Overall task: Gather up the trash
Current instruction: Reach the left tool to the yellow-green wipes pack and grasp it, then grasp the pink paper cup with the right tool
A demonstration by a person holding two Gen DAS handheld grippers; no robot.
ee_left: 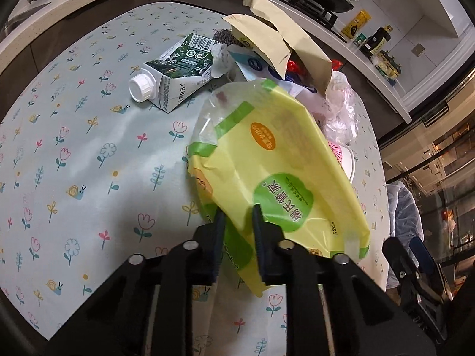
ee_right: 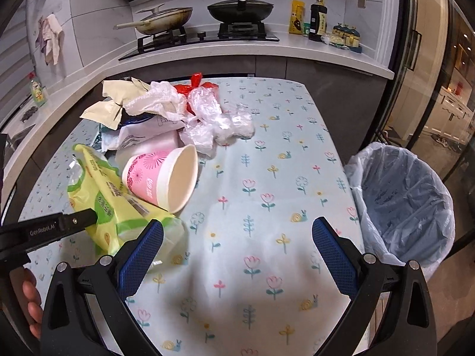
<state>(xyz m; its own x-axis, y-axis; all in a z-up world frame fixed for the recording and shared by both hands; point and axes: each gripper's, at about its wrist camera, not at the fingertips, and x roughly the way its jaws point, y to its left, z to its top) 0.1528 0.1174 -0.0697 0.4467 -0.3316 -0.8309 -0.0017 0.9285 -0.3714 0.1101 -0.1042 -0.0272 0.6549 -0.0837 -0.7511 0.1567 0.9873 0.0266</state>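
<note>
My left gripper (ee_left: 239,212) is shut on the near edge of a yellow-green wipes wrapper (ee_left: 267,160), which lies tilted over the trash pile; the same wrapper (ee_right: 104,204) and the left finger pinching it show at the left of the right wrist view. My right gripper (ee_right: 237,231) stands open over bare tablecloth, nothing between its blue pads (ee_right: 142,252). A pink paper cup (ee_right: 160,178) lies on its side beside the wrapper. Behind it are crumpled clear plastic (ee_right: 216,121), white paper and a red scrap (ee_right: 193,84). A green milk carton (ee_left: 175,71) lies on the left.
A bin lined with a pale plastic bag (ee_right: 406,201) stands off the table's right edge. Torn beige paper (ee_left: 279,41) tops the pile. The flowered tablecloth (ee_right: 267,178) covers the table. A stove with pans (ee_right: 207,14) and bottles sits on the counter behind.
</note>
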